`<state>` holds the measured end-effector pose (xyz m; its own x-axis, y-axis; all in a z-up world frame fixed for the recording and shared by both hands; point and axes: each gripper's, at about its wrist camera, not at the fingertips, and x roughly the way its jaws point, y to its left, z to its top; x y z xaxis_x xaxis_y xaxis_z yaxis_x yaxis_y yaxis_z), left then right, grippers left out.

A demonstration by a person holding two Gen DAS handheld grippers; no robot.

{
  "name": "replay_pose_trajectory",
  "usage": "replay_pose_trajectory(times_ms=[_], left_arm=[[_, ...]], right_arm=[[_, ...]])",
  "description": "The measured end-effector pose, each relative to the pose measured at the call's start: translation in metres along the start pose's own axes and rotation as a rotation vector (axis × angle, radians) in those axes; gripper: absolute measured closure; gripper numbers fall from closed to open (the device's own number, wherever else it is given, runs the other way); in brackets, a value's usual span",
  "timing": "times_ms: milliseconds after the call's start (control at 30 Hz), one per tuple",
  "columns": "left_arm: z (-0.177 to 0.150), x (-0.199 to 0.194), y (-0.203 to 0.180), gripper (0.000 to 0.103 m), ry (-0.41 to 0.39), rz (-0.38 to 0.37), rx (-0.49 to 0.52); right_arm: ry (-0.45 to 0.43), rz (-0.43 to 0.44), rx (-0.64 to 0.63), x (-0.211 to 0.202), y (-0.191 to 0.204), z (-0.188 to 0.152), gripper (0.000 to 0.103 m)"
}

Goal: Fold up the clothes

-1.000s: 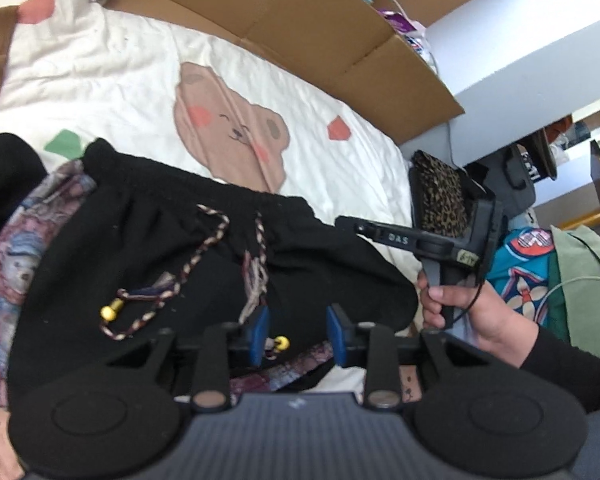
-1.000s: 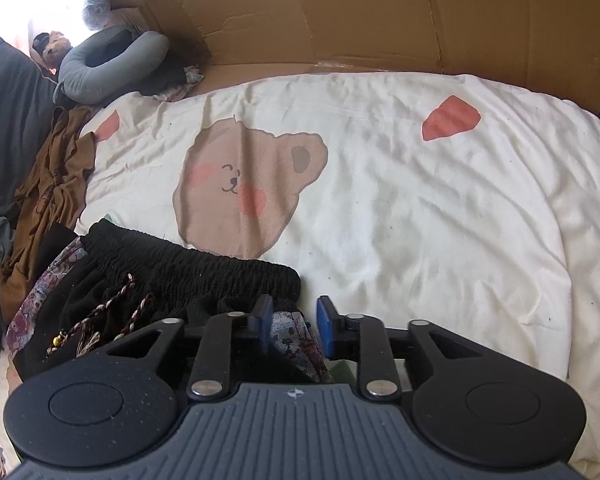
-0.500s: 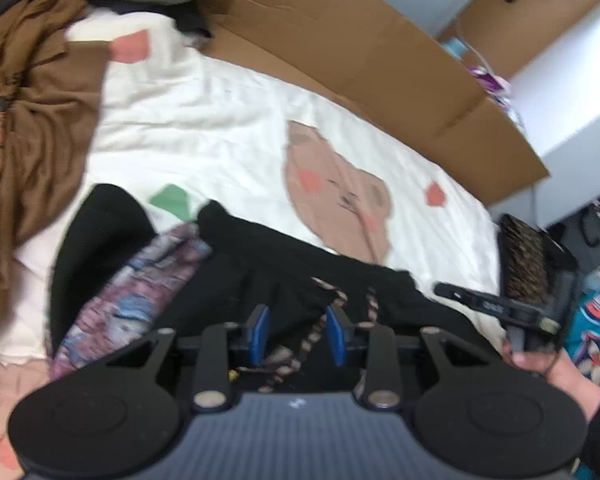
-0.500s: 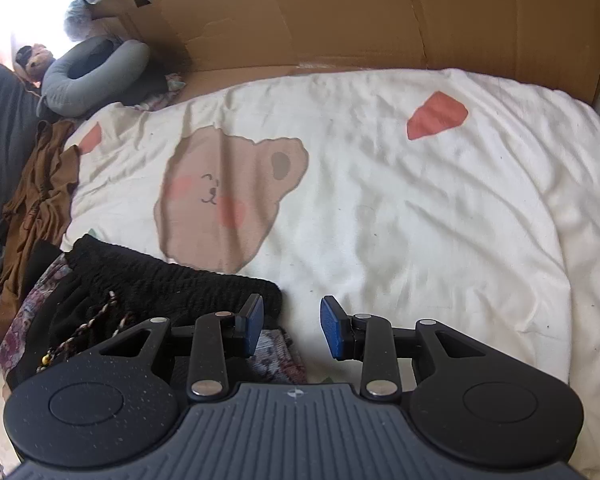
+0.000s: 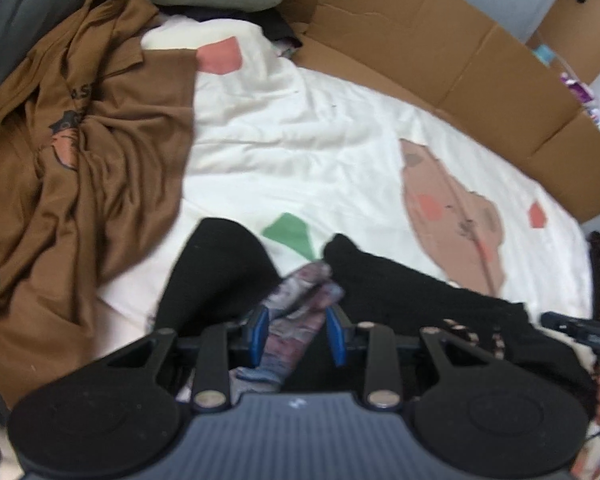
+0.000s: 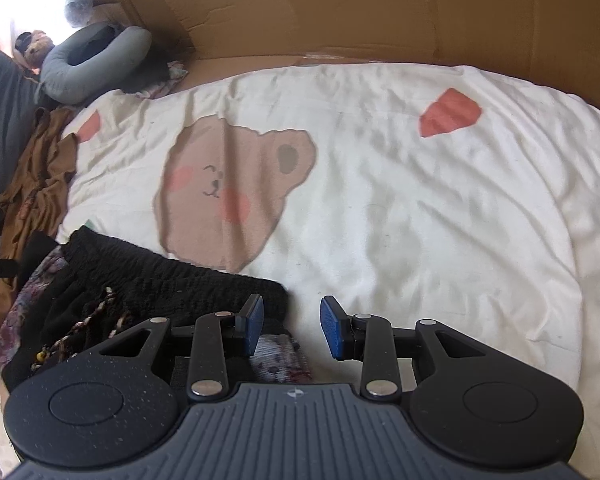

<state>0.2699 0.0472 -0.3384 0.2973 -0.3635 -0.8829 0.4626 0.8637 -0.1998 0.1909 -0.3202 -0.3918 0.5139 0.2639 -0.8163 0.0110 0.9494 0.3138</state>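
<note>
Here, near to far:
Left tongs: the left tongs (image 5: 296,334) have their blue pads apart, low over the near left part of the garment, with the patterned fabric (image 5: 300,300) showing between them; I cannot tell if the pads touch it.
Right tongs: the right tongs (image 6: 291,328) also stand apart, clamped on nothing, at the right end of the waistband (image 6: 172,276); the left pad is over black cloth, the right pad over bare bedspread.
Task's thing: black drawstring shorts (image 5: 412,292) with a patterned lining lie bunched at the near edge of the bed, on the white bear-print bedspread (image 6: 420,208).
Long axis: the elastic waistband runs left to right across the bed, slanting nearer toward the right; the waist faces the far side and the legs hang toward the near edge, mostly hidden under the tools.
Drawstring: the braided drawstring (image 6: 100,312) lies loose on the front, just near the waistband.
Step in hand: my judgement is that both tools are placed for a grip on the two ends of the shorts; the lie fits either spreading them flat or taking a fold, and the frames do not settle which.
Next move calls for: closing on cloth only, not bedspread, and keeping both ends level.
Farther: a brown garment (image 5: 80,152) lies crumpled at far left, and cardboard (image 6: 420,12) lines the far edge.
</note>
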Motion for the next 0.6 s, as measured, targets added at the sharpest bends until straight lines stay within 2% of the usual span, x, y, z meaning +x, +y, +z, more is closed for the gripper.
replay_pose_trajectory(times_ms=[167,400,600], left_arm=[[0.004,0.009,0.007,0.070,-0.002,0.024,-0.007],[0.011,0.014,0.011,0.070,-0.021,0.033,0.014],[0.007,0.022,0.016,0.070,0.007,0.017,0.035]], right_arm=[[0.003,0.009,-0.018,-0.001,0.004,0.002,0.065],[-0.047,-0.023,-0.074,-0.013,-0.003,0.022,0.065],[0.021,-0.022,-0.065,-0.001,-0.007,0.018,0.064]])
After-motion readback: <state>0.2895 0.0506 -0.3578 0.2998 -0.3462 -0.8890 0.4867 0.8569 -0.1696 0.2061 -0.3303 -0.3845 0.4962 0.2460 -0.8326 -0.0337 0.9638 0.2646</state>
